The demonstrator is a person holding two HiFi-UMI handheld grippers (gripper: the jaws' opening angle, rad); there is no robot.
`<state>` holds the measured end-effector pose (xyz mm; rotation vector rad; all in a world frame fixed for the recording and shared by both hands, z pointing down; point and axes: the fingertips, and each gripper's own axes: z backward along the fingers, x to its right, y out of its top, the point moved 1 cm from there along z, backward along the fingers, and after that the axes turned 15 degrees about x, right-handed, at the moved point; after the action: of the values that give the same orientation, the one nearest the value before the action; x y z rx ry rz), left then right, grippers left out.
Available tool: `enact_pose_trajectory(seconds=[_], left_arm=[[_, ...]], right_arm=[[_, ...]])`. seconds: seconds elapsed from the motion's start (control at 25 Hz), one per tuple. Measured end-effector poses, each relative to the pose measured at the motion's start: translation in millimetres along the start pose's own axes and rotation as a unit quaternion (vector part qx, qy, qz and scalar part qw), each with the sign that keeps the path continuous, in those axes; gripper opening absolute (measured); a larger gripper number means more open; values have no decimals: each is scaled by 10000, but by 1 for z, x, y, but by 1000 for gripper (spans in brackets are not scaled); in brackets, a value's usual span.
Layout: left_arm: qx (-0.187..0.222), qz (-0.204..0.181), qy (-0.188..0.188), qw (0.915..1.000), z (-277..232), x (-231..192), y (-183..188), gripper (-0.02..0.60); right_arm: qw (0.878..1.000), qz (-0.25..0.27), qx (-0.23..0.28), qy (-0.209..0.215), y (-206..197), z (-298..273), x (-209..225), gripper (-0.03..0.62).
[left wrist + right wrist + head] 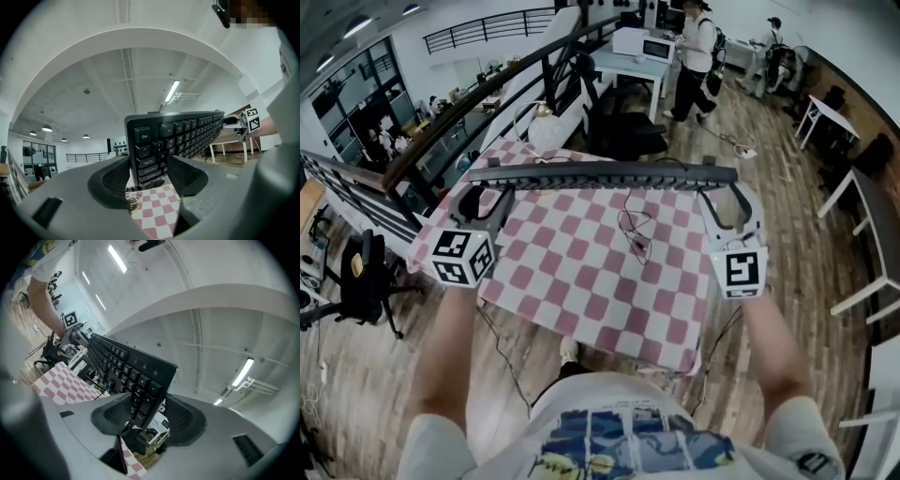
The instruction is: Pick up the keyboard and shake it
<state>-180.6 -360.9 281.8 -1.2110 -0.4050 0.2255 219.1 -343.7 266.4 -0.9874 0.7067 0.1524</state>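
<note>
Keyboard (605, 174) up in the air, one end in each of my grippers.
My left gripper (490, 192) clamps the Esc end and my right gripper (714, 192) the numpad end, and the keyboard's body holds both pairs of fingers wide. It hangs clear above the checked table (581, 281), its cable (636, 230) drooping toward it. A person (694, 56) stands far off.

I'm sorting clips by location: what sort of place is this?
Likely an open-plan office on an upper floor: white desks and a black office chair stand around, and a railing overlooks a lower level.
</note>
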Motion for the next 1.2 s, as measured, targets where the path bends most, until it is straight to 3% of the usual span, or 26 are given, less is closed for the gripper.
enact_pose_trajectory(seconds=[0.6,1.2], left_arm=[[504,-466,103,9976,-2,-2,46,244],[668,-556,116,9961,9,-2,59,244]], right_arm=[[9985,387,261,-296,29,0,20,220],[9980,433,304,-358,44,5,20,219]])
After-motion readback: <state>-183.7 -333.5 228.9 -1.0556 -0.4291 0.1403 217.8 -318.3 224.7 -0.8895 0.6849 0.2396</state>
